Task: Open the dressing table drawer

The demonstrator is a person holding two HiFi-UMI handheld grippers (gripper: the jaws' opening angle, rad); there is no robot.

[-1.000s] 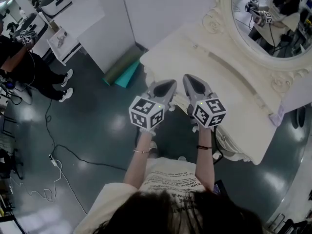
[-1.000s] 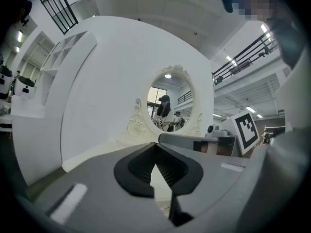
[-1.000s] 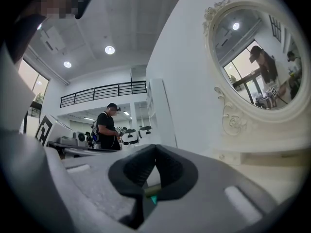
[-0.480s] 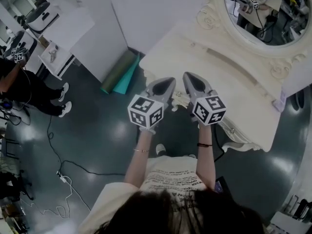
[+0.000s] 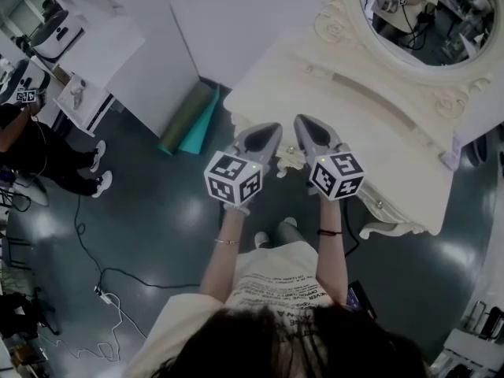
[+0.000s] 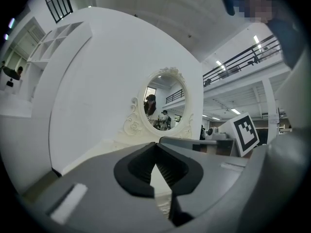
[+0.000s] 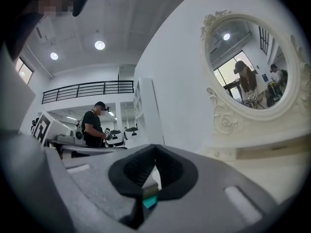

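Observation:
The cream dressing table (image 5: 354,124) with its oval mirror (image 5: 417,22) fills the upper right of the head view. Its drawer front faces me and is mostly hidden under the table top; only a carved ornament (image 5: 290,158) on the front edge shows between the grippers. My left gripper (image 5: 273,127) and right gripper (image 5: 302,120) are held side by side, level, with their tips over the table's front left edge. Both are shut with nothing in them. The left gripper (image 6: 156,146) looks toward the mirror (image 6: 163,101). The right gripper (image 7: 155,147) sees the mirror (image 7: 248,67) at its right.
A teal and green rolled mat (image 5: 189,120) leans at the foot of a white partition left of the table. A cable (image 5: 102,274) trails over the dark floor. Another person (image 5: 31,148) stands at the far left by a white shelf unit (image 5: 87,77).
Both grippers have drifted a little along the table's front, still side by side and shut. The head view has swung, so more of the table's right end shows.

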